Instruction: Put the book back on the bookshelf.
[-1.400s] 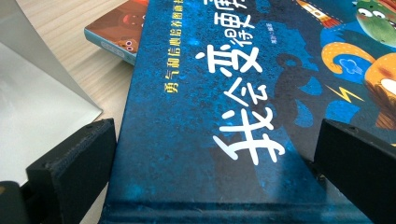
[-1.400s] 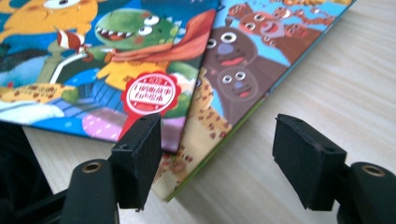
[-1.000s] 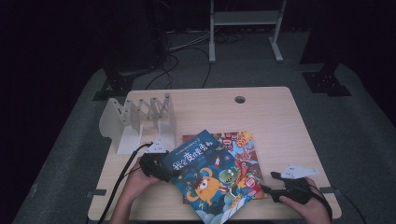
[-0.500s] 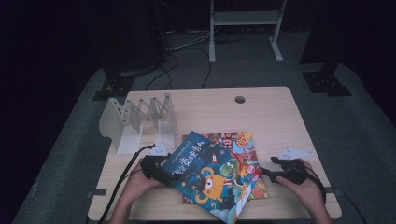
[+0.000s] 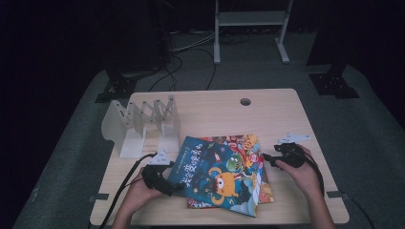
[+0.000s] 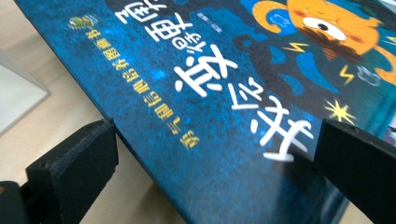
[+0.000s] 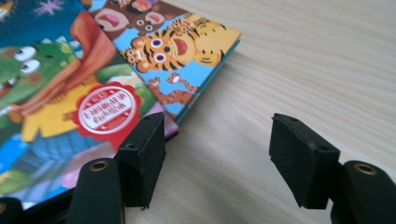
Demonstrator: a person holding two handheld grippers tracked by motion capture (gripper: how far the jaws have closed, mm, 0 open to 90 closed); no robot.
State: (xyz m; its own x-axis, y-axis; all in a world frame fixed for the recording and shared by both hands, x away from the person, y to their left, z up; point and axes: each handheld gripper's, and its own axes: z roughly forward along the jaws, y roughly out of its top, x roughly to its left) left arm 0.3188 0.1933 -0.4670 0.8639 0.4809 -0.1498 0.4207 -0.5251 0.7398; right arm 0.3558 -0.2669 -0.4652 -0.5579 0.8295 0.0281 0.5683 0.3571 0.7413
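Observation:
A dark blue picture book with an orange creature lies skewed on top of a colourful book near the table's front. My left gripper is at the blue book's left edge. In the left gripper view that raised edge passes between the wide-apart jaws of my left gripper, with one under it and one over it, neither pressing. My right gripper points at the books' right edge. Its jaws have just been closing. Only bare table lies between the jaws of my right gripper, and the left pad is beside the tiger cover.
A white fold-out book rack stands at the table's back left. A cable hole sits near the far edge of the wooden table. Black cables trail off the front left. A metal frame stands on the floor behind.
My right gripper has moved away from the person, up to the books' right edge. The blue book has swung round to lie more squarely over the lower book. The left hand has stayed put.

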